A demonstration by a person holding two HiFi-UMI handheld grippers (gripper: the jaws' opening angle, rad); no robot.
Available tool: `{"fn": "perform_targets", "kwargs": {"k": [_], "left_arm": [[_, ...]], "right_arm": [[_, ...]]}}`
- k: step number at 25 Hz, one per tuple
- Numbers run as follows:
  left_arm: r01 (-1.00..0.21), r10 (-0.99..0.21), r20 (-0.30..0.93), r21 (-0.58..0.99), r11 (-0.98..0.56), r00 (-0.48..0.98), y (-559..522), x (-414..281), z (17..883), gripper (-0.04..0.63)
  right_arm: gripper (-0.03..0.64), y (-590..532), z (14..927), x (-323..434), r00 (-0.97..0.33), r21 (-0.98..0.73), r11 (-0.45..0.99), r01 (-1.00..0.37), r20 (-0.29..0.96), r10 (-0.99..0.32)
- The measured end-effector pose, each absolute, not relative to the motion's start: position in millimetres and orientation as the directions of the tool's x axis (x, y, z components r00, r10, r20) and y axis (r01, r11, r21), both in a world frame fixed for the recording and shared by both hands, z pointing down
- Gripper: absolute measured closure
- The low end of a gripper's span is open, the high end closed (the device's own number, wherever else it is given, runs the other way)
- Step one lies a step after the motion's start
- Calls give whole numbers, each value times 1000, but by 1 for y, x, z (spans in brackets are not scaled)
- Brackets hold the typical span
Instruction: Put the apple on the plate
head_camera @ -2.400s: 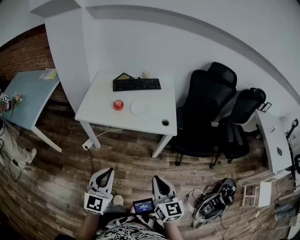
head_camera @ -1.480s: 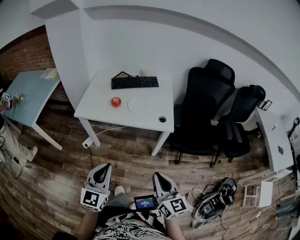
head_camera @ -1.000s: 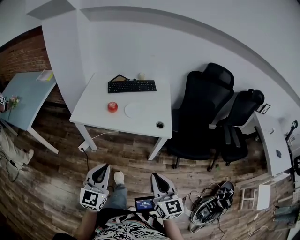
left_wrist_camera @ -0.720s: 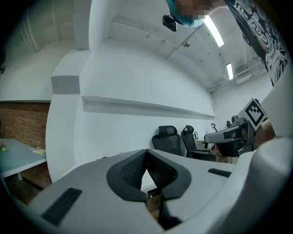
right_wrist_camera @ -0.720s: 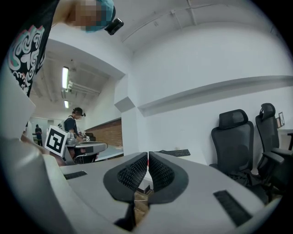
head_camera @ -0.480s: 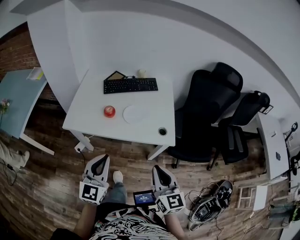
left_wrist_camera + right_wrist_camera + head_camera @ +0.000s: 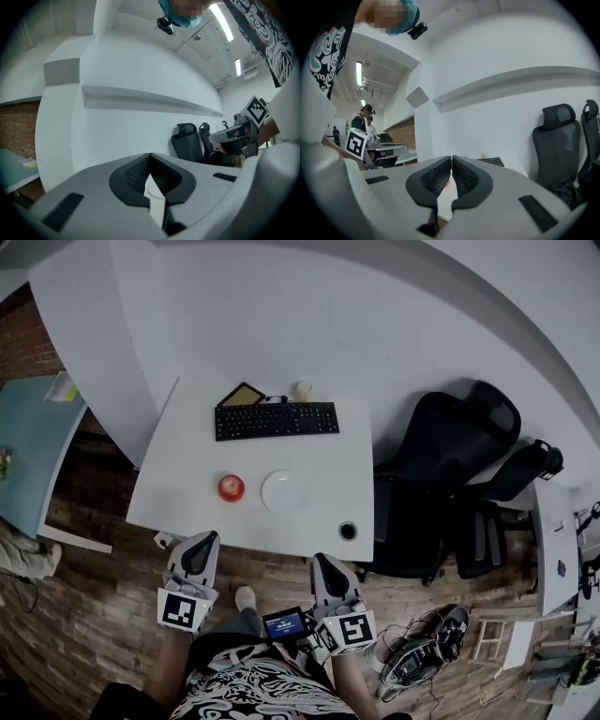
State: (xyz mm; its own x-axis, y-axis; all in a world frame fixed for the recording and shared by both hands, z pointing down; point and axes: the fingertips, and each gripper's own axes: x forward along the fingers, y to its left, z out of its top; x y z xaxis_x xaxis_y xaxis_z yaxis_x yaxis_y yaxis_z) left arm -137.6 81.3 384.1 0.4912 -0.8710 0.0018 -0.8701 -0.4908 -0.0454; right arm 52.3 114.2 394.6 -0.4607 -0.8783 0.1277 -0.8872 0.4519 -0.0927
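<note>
While the apple [image 7: 231,487] sits on the bare white desk [image 7: 187,507], it lies just left of the round white plate [image 7: 281,491], close beside it and apart from it, with nothing on the plate. Both lie in the near half of the desk top. Toward the far edge lies a black keyboard [image 7: 277,420], with a small dark pad [image 7: 242,396] at its left corner and a pale cup [image 7: 302,390] behind its right half. A round cable hole [image 7: 348,531] is set near the desk's front right corner.

The left tongs [image 7: 200,542] hang off the front edge of the desk, over the wooden floor [image 7: 94,615], tips toward the apple and well short of it. Its own view shows the two ribbed pads pressed together with nothing between them. The right tongs [image 7: 323,565] are held beside it, also short of the desk edge, below the plate in the head view. Its pads likewise meet tip to tip and pinch nothing.

A small lit screen [image 7: 284,623] sits at the person's waist between the two hands. Two black office chairs [image 7: 450,456] stand to the right of the desk, and a pale blue table [image 7: 28,446] stands off to the left
</note>
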Motion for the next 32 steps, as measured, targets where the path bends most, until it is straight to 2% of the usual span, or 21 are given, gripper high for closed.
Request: {"fn": "perform_targets", "kwargs": {"k": [10,20,26,32], "left_arm": [[-876,-876,45,-24,-482,481,35,-147,403,582],[-882,-880,73,-19,-471,469,6,-117,411,582],[-899,-895,112,-28,-438,432,-11,-104,420,581],[-905,-899,144,-50,-423,413,-19,-94,429,582]], "right_arm": [[586,66,408,32,-475,-72,470,-880,170,-863],[586,26,412,33,-557,-62,556,-829,185,-810],[586,-3,395,37,-592,-28,593,-805,101,-799],[586,-13,408,40,-642,9,648,-762,125,-757]]}}
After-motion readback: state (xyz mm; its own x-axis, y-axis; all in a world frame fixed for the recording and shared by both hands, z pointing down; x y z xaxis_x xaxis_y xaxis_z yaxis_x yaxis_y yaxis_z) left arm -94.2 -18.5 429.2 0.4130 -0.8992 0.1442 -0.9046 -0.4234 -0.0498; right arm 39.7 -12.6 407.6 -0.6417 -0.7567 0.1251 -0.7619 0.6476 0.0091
